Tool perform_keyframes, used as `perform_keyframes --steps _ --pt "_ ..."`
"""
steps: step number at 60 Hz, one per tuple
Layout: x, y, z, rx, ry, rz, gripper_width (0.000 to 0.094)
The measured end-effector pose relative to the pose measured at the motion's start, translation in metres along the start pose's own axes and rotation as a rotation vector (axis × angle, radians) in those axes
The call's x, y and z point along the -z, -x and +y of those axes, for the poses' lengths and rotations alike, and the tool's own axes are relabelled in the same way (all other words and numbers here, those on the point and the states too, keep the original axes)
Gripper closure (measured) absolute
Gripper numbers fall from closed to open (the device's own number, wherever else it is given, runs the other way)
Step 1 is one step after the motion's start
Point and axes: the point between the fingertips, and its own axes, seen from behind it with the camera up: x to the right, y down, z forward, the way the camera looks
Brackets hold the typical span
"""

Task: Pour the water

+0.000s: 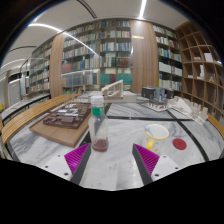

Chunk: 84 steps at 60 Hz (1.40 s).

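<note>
Gripper view: we see the gripper [110, 163] open, its pads [78, 160] spread apart with nothing between them. A tall clear bottle [98, 122] stands upright just ahead of the fingers, slightly toward the left one. A yellow cup [157, 132] and a red lid [180, 143] sit to the right; a wooden tray [60, 124] lies left. The table [125, 150] looks marbled white. Bookshelves [100, 55] line the room behind.

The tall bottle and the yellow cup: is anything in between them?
No. In the gripper view only bare marble table lies between the bottle and the cup. The open gripper holds nothing.
</note>
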Motion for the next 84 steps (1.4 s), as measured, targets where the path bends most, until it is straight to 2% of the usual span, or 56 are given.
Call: perform_keyframes --steps 9,16,23,26,36,43,51,57,66,70,75,84 --pt "-0.066 0.032 -0.017 0.001 -0.058 0.024 0.0080" --pt "-0.114 0.041 -0.018 -0.008 -0.066 0.049 0.0110" --pt "-0.146 0.039 -0.017 0.007 -0.075 0.084 0.0252" --pt "-0.153 0.038 -0.018 0.005 -0.082 0.090 0.0393" --pt "-0.153 0.037 -0.024 -0.011 -0.113 0.076 0.0517" --pt "-0.140 0.047 -0.041 -0.057 -0.140 0.010 0.0532" --pt "-0.099 0.058 -0.105 -0.331 -0.224 -0.177 0.0534" --pt "-0.061 0.045 -0.162 -0.648 -0.285 -0.376 0.0535" --pt "-0.036 0.018 -0.205 -1.331 -0.215 -0.695 0.0538" --pt "-0.033 -0.009 -0.215 -1.618 -0.201 -0.800 0.0540" --pt "-0.026 -0.038 -0.204 -1.867 -0.180 -0.863 0.0537" --pt "-0.054 -0.057 -0.166 -2.094 -0.148 -0.831 0.0536"
